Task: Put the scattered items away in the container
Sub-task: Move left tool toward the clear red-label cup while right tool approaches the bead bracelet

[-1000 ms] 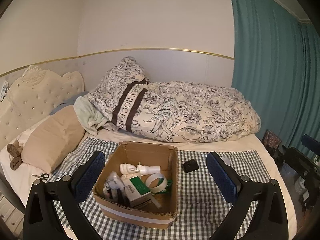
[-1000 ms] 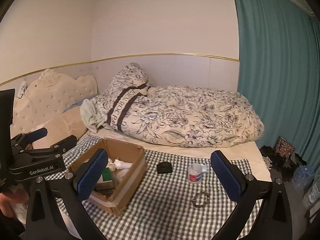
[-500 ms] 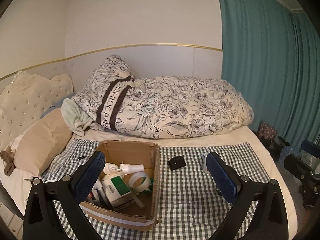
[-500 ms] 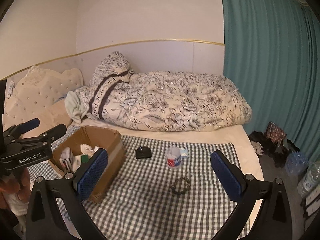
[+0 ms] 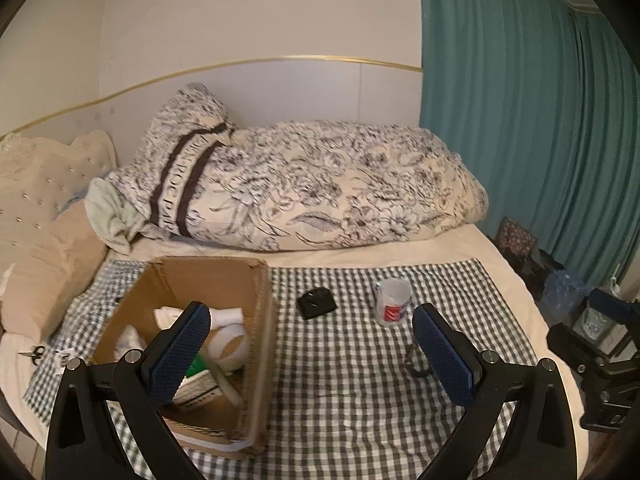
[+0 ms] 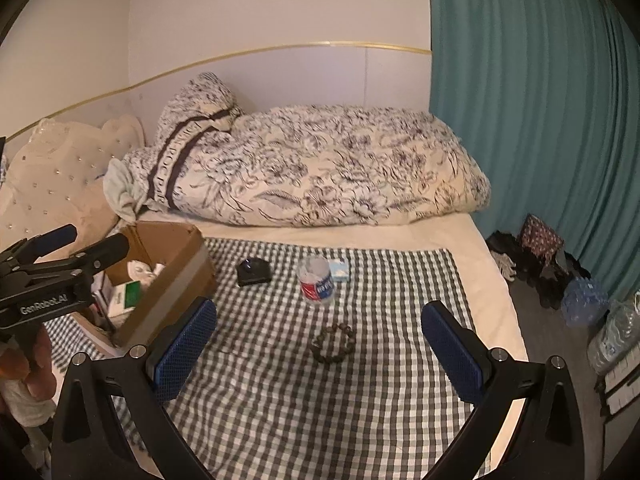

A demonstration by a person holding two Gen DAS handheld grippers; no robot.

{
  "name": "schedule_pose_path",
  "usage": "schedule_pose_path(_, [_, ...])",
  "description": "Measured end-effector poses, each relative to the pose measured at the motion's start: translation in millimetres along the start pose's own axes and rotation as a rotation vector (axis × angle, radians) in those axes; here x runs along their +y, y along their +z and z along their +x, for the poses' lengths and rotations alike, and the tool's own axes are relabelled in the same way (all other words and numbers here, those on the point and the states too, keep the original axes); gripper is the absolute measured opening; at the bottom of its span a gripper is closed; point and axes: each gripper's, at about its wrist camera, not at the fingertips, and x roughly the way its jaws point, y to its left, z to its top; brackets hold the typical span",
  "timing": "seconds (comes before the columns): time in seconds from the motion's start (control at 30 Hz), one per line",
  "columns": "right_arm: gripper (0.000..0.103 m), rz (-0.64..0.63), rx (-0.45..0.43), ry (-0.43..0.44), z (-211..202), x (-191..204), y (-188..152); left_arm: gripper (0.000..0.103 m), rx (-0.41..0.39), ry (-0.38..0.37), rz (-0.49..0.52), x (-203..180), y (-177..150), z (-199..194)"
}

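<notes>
Both tongs are spread wide and hold nothing, blue dimpled pads facing inward: the right tongs (image 6: 316,350) frame a ring of dark round beads (image 6: 333,342) lying on the gingham cloth (image 6: 280,400), while the left tongs (image 5: 312,354) hover beside the corrugated cardboard box (image 5: 262,320) of white odds and ends. Farther off stand a printed cup (image 6: 316,284), a black squarish block (image 6: 253,273) and a small blue packet (image 6: 339,271), before the floral duvet (image 6: 320,168).
</notes>
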Motion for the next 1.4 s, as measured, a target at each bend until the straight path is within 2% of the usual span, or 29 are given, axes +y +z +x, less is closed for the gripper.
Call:
schedule_pose_path(0.9, [0.103, 0.05, 0.184, -0.015, 138.7, -46.3, -42.7, 0.103, 0.127, -0.05, 0.052, -60.6, -25.1, 135.7])
schedule_pose_path(1.4, [0.103, 0.049, 0.285, 0.046, 214.8, -58.2, -85.0, 0.103, 0.21, -0.072, 0.087, -90.8, -46.0, 220.5])
